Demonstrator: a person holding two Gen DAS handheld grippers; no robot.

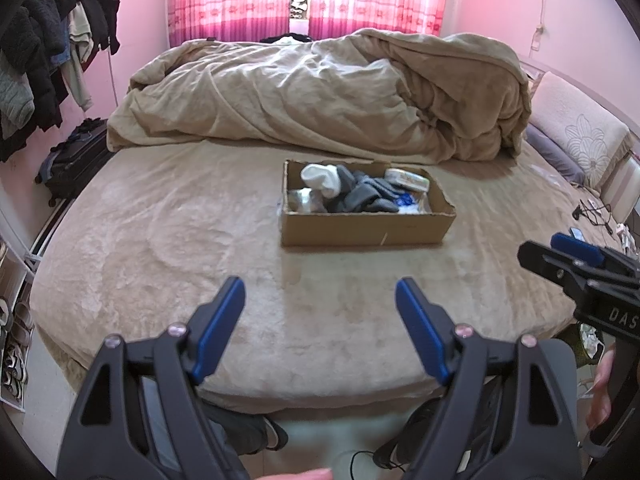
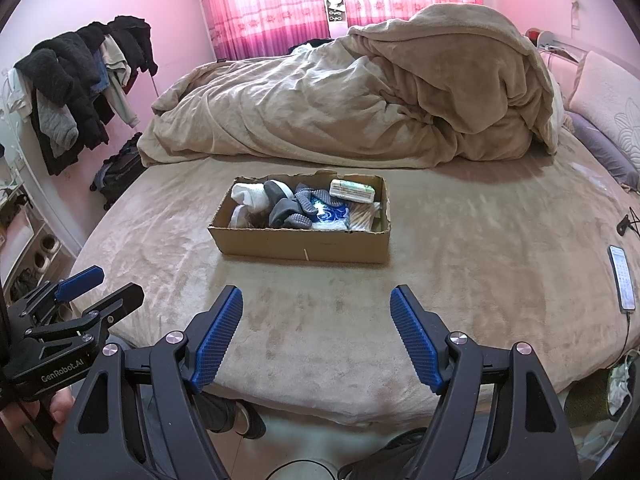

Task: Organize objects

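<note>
A shallow cardboard box sits in the middle of the beige bed. It holds white socks, grey socks, a light packet and a blue-and-white bag. My left gripper is open and empty, held over the bed's near edge, short of the box. My right gripper is open and empty, also short of the box. Each gripper shows at the side of the other's view, the right one and the left one.
A rumpled beige duvet is heaped behind the box. A phone with a cable lies on the bed at right. Pillows lie far right. A clothes rack and a dark suitcase stand left of the bed.
</note>
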